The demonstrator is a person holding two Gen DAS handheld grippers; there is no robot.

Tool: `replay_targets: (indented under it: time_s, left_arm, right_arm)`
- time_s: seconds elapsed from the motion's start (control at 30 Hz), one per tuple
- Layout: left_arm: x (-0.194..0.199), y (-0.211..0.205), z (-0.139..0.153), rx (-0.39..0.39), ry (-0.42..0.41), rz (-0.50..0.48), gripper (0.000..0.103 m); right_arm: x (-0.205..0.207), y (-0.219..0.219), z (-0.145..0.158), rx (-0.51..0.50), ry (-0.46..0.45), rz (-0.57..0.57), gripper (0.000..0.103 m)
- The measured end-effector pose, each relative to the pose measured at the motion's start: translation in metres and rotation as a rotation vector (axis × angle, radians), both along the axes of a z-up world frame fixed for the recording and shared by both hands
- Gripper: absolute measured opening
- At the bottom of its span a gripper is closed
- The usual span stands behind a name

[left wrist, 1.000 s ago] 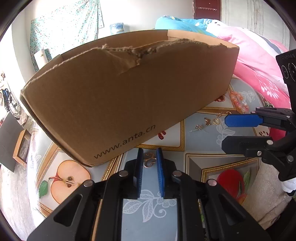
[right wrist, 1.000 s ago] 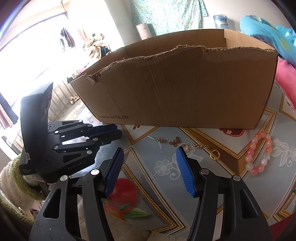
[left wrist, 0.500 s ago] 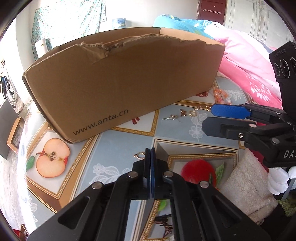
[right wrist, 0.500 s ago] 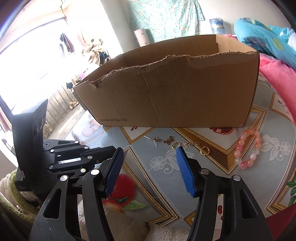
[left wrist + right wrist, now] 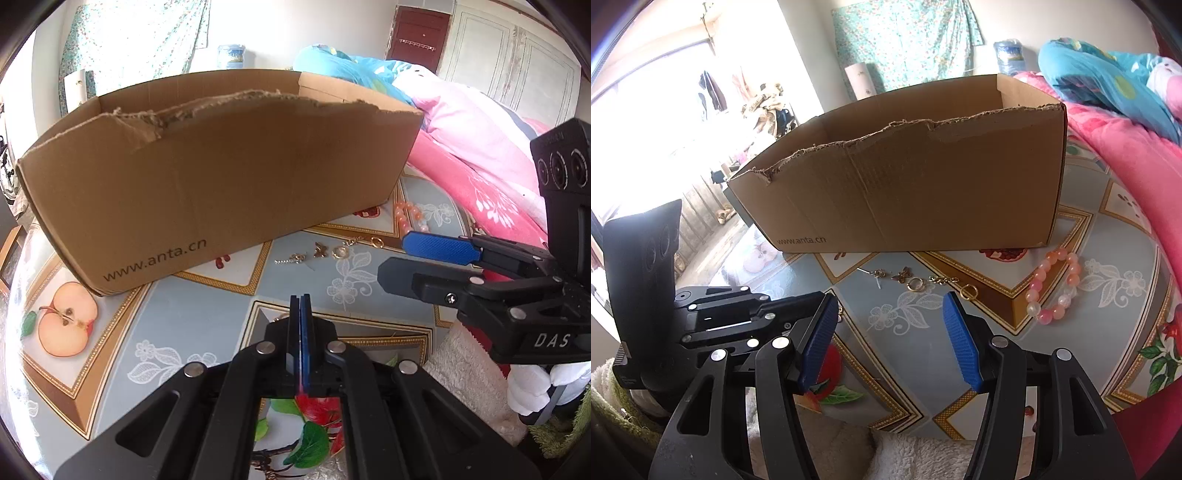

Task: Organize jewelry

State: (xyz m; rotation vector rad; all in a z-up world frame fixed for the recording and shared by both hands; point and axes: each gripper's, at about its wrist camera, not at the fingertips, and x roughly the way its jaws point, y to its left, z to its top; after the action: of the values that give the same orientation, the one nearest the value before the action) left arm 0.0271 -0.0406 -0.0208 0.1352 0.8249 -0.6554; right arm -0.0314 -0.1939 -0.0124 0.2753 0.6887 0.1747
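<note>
The left claw (image 5: 300, 300) is pressed together; whether it pinches anything cannot be told. The right claw (image 5: 888, 306) is spread, empty. Jewelry pieces (image 5: 910, 278) lie at twelve o'clock beyond it on the surface (image 5: 997, 354), before the cardboard box (image 5: 923, 192).

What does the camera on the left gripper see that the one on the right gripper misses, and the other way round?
Only the left view shows the apple picture on the tablecloth and the dark red door. Only the right view shows the bright window and the whole pink bead bracelet; the left view catches just part of it. Both share the cardboard box, the butterfly charm, and the gold ring.
</note>
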Motion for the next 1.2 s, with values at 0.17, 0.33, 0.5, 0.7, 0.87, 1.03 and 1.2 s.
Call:
replay_targets:
  time_s: [0.17,0.33,0.5,0.7,0.87,1.03,1.2]
  left_arm:
    - [0.005,0.014,0.004,0.010,-0.007,0.051,0.000]
    - [0.009,0.025,0.000,0.023,0.002,0.090,0.001]
    - [0.011,0.028,-0.004,0.035,0.010,0.098,0.001]
    - [0.011,0.031,-0.007,0.043,0.009,0.091,0.001]
    - [0.013,0.033,-0.009,0.044,0.007,0.096,0.004]
    - [0.013,0.034,-0.011,0.049,0.004,0.090,0.007]
    - [0.014,0.034,-0.010,0.047,0.004,0.086,0.008]
  right_arm:
    - [0.005,0.010,-0.002,0.002,0.000,0.037,0.056]
    - [0.010,0.029,-0.003,-0.009,-0.006,0.108,0.056]
    - [0.017,0.049,-0.008,-0.070,-0.009,0.176,0.048]
    - [0.029,0.059,-0.012,-0.136,0.004,0.254,0.035]
    - [0.036,0.066,-0.014,-0.203,0.022,0.319,0.030]
    - [0.041,0.070,-0.014,-0.270,0.033,0.350,0.023]
    - [0.045,0.064,-0.011,-0.260,0.061,0.326,0.006]
